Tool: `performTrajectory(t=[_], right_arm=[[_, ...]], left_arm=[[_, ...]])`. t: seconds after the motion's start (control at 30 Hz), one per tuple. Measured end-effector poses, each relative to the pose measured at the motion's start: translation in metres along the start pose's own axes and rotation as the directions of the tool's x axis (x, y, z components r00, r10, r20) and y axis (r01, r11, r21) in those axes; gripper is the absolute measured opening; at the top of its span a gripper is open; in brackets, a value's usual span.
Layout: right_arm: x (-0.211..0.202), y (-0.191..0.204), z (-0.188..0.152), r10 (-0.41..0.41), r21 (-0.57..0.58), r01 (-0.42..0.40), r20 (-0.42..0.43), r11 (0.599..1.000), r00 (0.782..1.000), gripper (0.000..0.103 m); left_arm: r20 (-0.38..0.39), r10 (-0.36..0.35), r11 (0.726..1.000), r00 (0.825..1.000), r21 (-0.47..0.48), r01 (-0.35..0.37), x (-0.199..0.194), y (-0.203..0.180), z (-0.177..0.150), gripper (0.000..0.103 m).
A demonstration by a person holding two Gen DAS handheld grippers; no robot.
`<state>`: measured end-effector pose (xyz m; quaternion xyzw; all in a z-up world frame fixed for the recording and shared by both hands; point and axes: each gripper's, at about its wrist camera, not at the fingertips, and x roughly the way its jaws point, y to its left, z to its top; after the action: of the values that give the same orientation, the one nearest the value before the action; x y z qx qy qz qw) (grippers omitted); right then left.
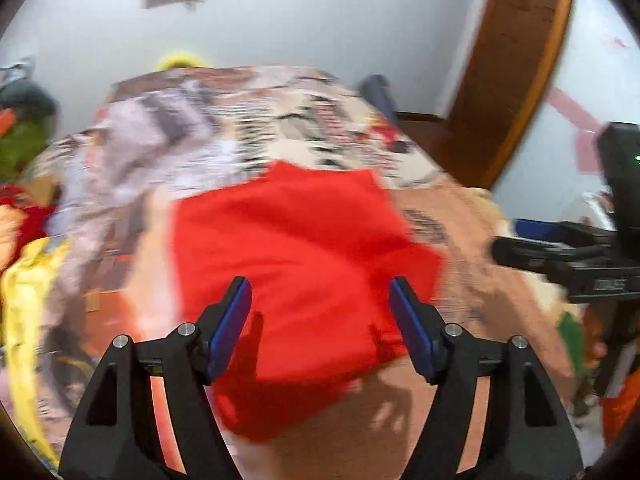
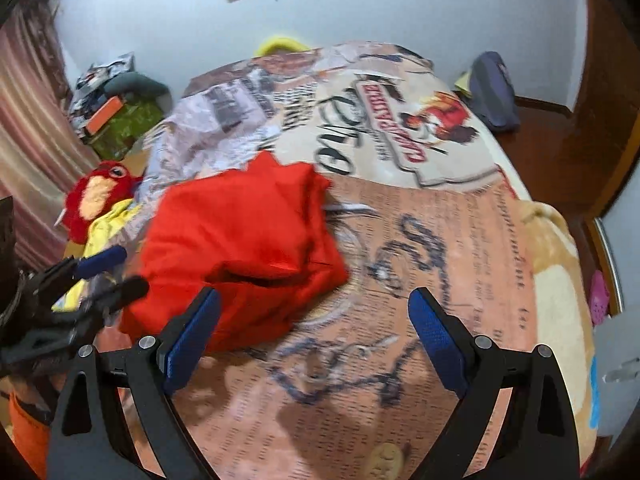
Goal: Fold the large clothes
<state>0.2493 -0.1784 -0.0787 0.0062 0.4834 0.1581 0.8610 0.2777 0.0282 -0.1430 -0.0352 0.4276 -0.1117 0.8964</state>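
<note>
A red garment [image 1: 296,256] lies folded into a thick bundle on the printed bedspread [image 1: 472,240]. It also shows in the right wrist view [image 2: 240,248], left of centre. My left gripper [image 1: 320,292] is open and empty, hovering just above the bundle's near part. My right gripper [image 2: 314,304] is open and empty, to the right of the bundle over the bedspread [image 2: 440,240]. The left gripper [image 2: 112,272] shows at the left edge of the right wrist view. The right gripper [image 1: 560,256] shows at the right edge of the left wrist view, blurred.
A crumpled white printed garment [image 2: 208,128] lies behind the red bundle. A yellow cloth [image 1: 28,280] and a red plush toy [image 2: 100,196] sit at the bed's left side. A dark blue pouch [image 2: 494,92] rests at the far right corner. Wooden door frame [image 1: 516,60] at right.
</note>
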Motion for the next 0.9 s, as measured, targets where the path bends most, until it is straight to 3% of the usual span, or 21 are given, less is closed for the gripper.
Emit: performTrajectory(t=[0.03,0.1,0.2,0.33,0.5,0.6,0.7,0.9], right_arm=[[0.002,0.006,0.001,0.006,-0.010,-0.006,0.002,1.000,1.000,0.094],[0.009,0.022,0.004,0.032,-0.039,-0.032,0.005,0.999,0.999,0.094],[0.024,0.039,0.006,0.061,-0.064,-0.062,-0.012,0.996,0.998,0.094],[0.053,0.044,-0.001,0.058,-0.069,-0.063,-0.083,0.996,0.995,0.094],[0.089,0.010,-0.024,-0.075,-0.062,0.064,-0.200,0.996,0.977,0.093],[0.099,-0.019,-0.042,-0.057,-0.017,0.054,-0.267,0.998,0.962,0.094],[0.089,-0.035,-0.044,-0.018,0.045,0.031,-0.266,0.999,0.964,0.094],[0.059,-0.023,-0.031,-0.053,-0.030,0.048,-0.196,0.998,0.979,0.094]], left_arm=[[-0.012,0.047,0.999,0.999,-0.019,-0.047,0.002,0.013,-0.003,0.070],[-0.036,0.070,0.996,0.997,-0.057,-0.072,0.007,0.029,-0.011,0.070],[-0.105,0.066,0.994,0.992,-0.078,-0.074,0.025,0.041,-0.028,0.071],[-0.084,0.062,0.992,0.994,-0.108,-0.071,0.032,0.039,-0.046,0.076],[-0.060,0.055,0.988,0.997,-0.141,-0.063,0.031,0.039,-0.054,0.078],[-0.068,0.040,0.989,0.997,-0.139,-0.049,0.033,0.037,-0.058,0.080],[-0.056,0.063,0.990,0.996,-0.124,-0.070,0.030,0.033,-0.059,0.081],[-0.057,0.080,0.989,0.995,-0.123,-0.087,0.017,0.037,-0.049,0.081]])
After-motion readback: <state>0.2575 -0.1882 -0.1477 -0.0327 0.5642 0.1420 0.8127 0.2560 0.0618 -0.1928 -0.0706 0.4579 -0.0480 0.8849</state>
